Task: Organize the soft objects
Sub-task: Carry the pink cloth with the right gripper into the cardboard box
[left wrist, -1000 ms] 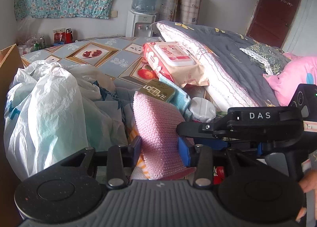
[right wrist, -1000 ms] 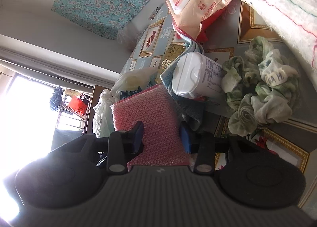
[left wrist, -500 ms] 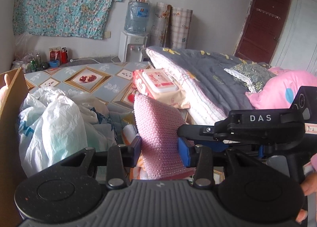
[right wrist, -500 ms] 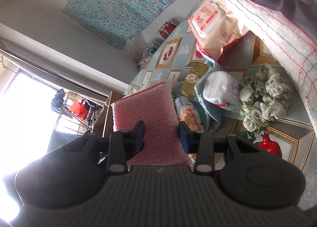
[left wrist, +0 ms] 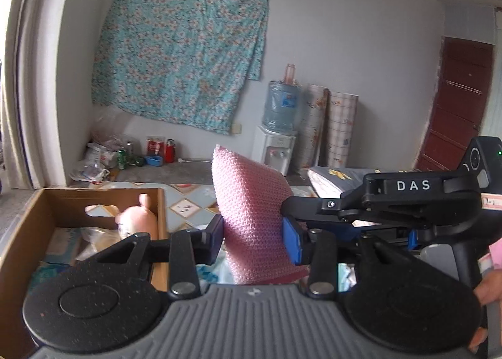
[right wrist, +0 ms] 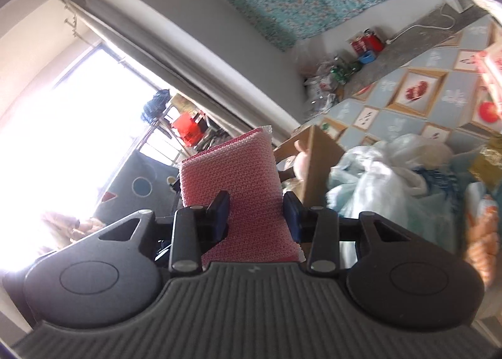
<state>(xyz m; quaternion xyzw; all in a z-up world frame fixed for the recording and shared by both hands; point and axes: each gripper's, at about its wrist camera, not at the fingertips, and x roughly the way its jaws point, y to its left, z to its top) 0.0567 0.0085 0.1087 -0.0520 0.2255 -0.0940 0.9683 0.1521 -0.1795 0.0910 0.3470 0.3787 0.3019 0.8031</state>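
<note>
1. We have the pink knitted pad [left wrist: 251,211] pinched by both claws at once: the left claw [left wrist: 253,241] has its blue pads against the pad's two faces, and the right claw [right wrist: 256,216] grips it the same way from the other side.
2. The pad is in the air, clear of the counter [right wrist: 392,114] with its fruit-print cover, upright and slightly bowed between the pads.
3. The cardboard box [left wrist: 103,194] sits below and to the left in the left wrist view, open-topped, with a pink soft toy [left wrist: 135,217] already inside. We judge it the likely destination.
4. Risks we see from here:
   - The pad is soft, so it can fold or creep out of either narrow grip if the two claws pull apart or twist against each other.
   - If one claw lets go before the pad is over the box, the other end will droop and may catch on the box wall.
   - The heap of white plastic bags [right wrist: 386,170] lies just beside the box; a low path could drag the pad across it.
   - The right wrist view is blurred and washed out by the window, so we cannot judge clearance to the box edge well.
</note>
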